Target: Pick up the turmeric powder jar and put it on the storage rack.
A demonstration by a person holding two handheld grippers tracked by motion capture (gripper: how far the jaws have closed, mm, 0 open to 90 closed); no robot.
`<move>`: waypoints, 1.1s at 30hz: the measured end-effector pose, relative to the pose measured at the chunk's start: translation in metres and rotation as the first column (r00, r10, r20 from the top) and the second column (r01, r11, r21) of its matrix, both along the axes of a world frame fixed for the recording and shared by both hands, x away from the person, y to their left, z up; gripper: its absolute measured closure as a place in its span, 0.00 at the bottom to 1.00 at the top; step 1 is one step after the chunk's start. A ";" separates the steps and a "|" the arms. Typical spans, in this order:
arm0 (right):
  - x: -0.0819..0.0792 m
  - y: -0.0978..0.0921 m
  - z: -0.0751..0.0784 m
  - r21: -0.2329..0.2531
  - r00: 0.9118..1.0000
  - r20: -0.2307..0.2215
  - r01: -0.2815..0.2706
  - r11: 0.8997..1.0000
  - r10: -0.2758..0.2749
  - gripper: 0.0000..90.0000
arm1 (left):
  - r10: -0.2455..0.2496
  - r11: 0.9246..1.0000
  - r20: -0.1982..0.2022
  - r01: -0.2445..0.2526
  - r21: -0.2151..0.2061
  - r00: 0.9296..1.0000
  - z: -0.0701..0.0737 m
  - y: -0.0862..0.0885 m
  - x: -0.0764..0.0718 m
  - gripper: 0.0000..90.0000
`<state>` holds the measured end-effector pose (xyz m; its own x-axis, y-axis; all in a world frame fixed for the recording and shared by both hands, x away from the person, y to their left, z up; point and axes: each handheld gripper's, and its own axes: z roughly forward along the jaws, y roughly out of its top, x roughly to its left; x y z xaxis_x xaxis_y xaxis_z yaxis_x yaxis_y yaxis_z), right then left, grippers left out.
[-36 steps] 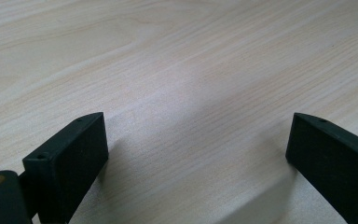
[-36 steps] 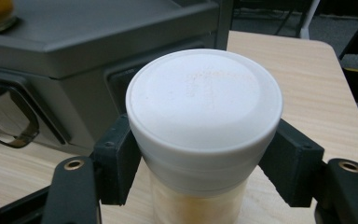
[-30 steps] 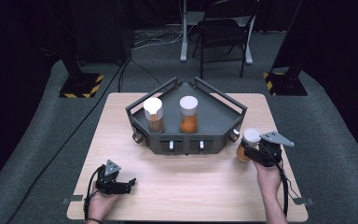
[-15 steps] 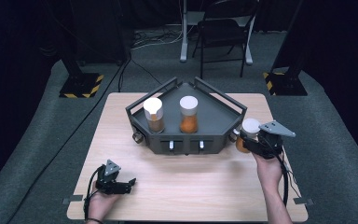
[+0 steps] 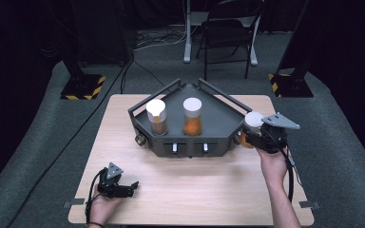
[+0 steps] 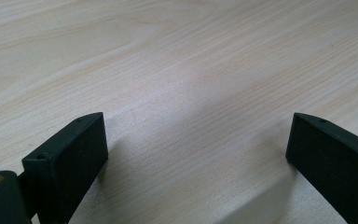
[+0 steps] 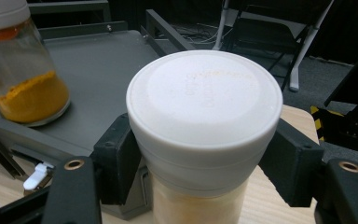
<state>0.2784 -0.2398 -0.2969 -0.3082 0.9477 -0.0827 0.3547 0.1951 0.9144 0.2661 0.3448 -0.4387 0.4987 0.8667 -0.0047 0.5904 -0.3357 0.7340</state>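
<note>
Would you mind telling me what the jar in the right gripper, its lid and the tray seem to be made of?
The jar looks like clear glass or plastic: the powder shows through. Its lid looks like matte white plastic, with faint moulded lettering. The tray looks like grey painted metal or plastic, with a dull, even finish.

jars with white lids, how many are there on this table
3. Two stand in the grey tray: the brown-filled jar at its left, the orange-filled jar mid-tray. The third jar is gripped by the right gripper, beside the tray's right edge.
</note>
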 end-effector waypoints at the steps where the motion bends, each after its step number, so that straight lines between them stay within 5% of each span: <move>1: 0.001 0.000 0.001 0.002 1.000 0.002 -0.001 1.000 0.001 0.37 | 0.000 1.000 0.000 0.000 0.000 1.000 0.000 0.000 0.000 0.06; 23: 0.019 0.029 0.032 0.024 0.998 0.038 -0.047 0.999 0.046 0.37 | -0.003 1.000 -0.001 0.003 0.000 1.000 0.000 0.000 0.001 0.06; 33: 0.037 0.051 0.028 0.053 0.996 0.022 -0.082 0.995 0.081 0.37 | -0.003 1.000 -0.001 0.003 -0.001 1.000 0.000 0.000 0.001 0.06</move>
<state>0.3158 -0.1889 -0.2690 -0.3833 0.9228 -0.0389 0.3217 0.1728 0.9309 0.2668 0.3451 -0.4387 0.5017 0.8650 -0.0060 0.5900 -0.3371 0.7337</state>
